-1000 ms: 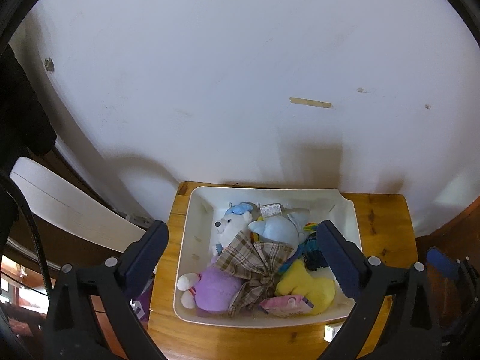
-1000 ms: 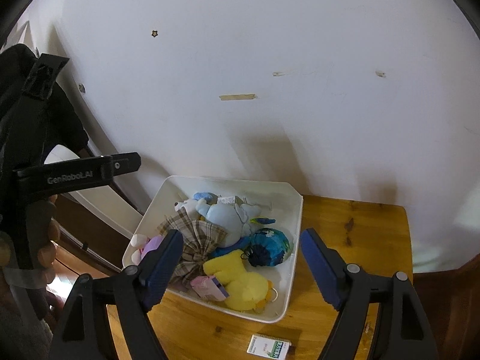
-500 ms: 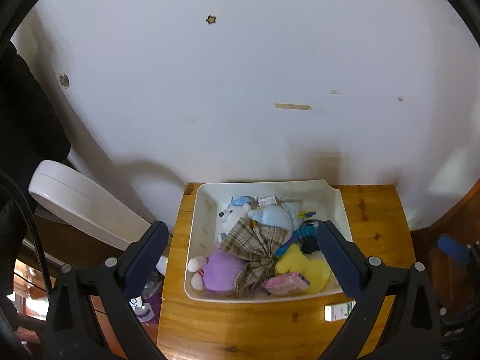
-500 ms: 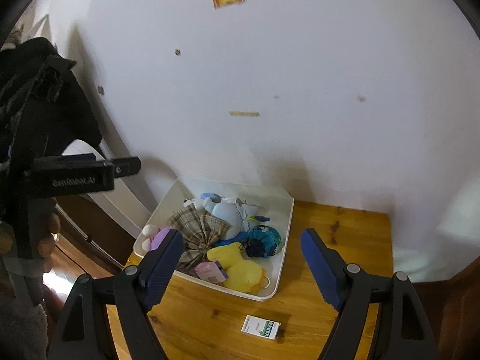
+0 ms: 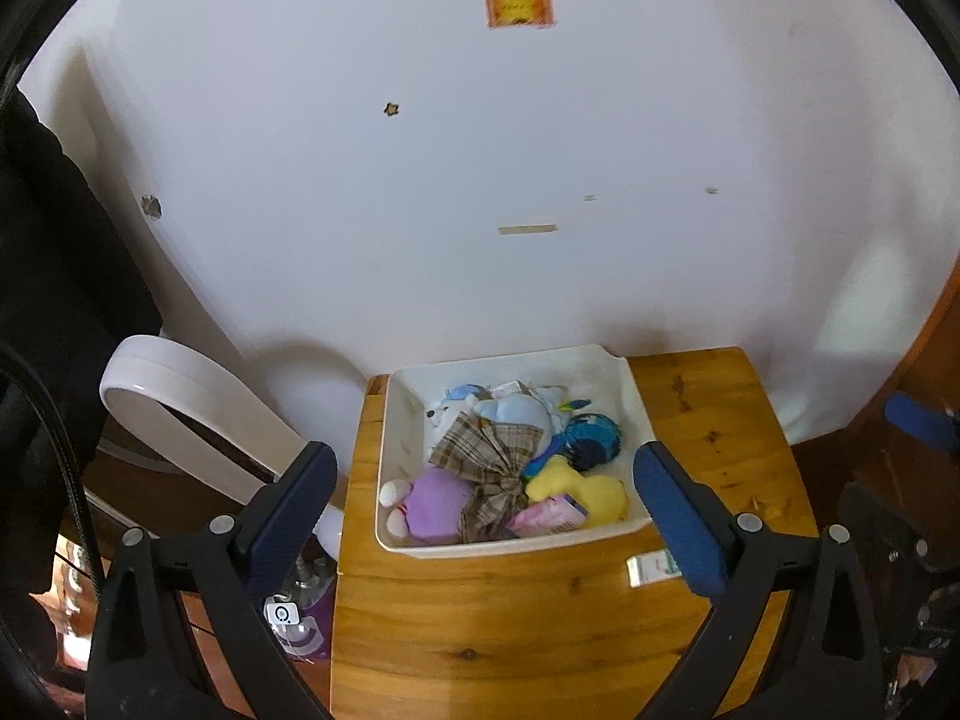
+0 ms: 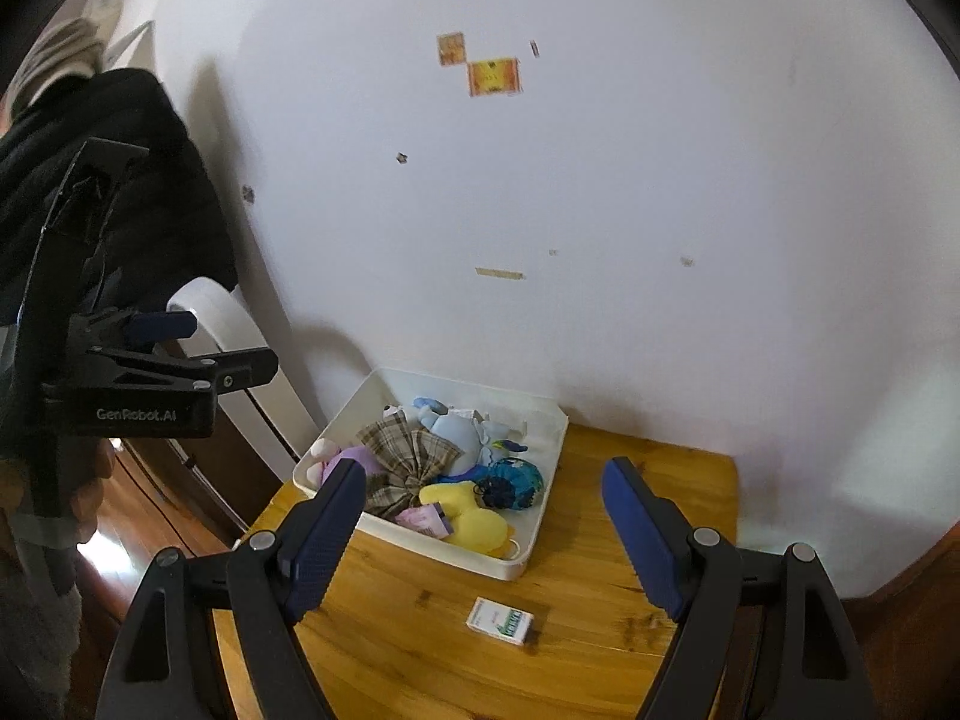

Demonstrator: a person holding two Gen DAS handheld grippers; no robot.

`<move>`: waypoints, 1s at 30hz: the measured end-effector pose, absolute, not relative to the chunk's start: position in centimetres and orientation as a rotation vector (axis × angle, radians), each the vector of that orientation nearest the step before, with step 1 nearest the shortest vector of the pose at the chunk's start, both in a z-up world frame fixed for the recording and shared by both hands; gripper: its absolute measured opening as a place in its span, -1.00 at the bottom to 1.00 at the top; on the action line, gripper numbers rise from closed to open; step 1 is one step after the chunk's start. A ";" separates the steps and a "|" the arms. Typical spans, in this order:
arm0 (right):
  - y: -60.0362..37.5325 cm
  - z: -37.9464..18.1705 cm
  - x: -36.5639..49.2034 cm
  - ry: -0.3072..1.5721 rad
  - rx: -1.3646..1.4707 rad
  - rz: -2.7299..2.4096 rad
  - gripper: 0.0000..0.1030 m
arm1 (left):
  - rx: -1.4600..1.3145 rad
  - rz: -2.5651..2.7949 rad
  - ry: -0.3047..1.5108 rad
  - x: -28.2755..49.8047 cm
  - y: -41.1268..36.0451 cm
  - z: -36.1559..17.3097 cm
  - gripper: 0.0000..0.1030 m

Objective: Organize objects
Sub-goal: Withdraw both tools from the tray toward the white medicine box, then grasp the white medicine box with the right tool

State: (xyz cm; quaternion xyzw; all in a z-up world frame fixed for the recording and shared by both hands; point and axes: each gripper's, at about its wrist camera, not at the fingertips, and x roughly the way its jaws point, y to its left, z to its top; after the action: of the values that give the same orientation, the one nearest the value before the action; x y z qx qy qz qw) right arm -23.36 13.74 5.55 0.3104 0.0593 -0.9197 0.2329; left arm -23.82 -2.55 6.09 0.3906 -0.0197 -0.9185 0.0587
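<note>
- My left tongs [image 5: 480, 516] hang spread wide above the near part of the wooden table [image 5: 516, 618], with nothing between the blue pads [image 5: 297, 498].
- My right tongs [image 6: 483, 540] are spread just as wide and carry nothing; they hang above the table's near half.
- The white bin [image 5: 393, 420] sits at the far left corner of the table, its back wall close to the white wall [image 5: 480, 150] and its left side along the table's left edge.
- In the bin lie soft toys heaped together: a purple plush [image 5: 435, 507] at the near left corner, a plaid bow [image 5: 486, 462] across the middle, a light blue plush [image 5: 510, 414] toward the back, a yellow plush [image 5: 591, 492] at the near right and a dark blue ball-like toy [image 5: 594, 441] just behind it.
- A pink packet [image 5: 549, 516] leans against the bin's near wall.
- A small white and green box [image 6: 501, 620] lies flat on the bare wood, just in front of the bin's near right corner and apart from it.
- The right half of the table is bare wood up to its right edge, and a strip of bare wood runs along the near edge.
- Beyond the left edge the table drops off beside a white curved frame [image 5: 198, 414]; a dark garment [image 6: 108, 180] hangs further left.
- Two orange stickers [image 6: 492, 75] are on the wall high above the bin.
</note>
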 end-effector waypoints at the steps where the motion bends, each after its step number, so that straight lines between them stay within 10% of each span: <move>1: 13.9 5.7 -22.8 0.179 0.838 -2.532 0.58 | 1.181 -2.789 -0.062 -23.3 -2.3 6.2 0.94; 14: 14.0 3.4 -15.4 0.532 0.671 -2.477 0.61 | 1.177 -2.902 -0.041 -15.0 0.4 4.5 0.94; 30: 12.4 -13.4 -19.9 0.764 0.866 -2.203 0.61 | 1.169 -2.930 0.087 -7.1 3.8 -5.1 0.94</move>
State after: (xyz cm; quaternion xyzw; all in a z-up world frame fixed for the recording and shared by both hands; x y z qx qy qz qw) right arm -19.91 12.41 -13.36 0.3297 0.2910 -0.8387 0.3211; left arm -7.10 3.85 -5.12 0.3705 0.0276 -0.9284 -0.0069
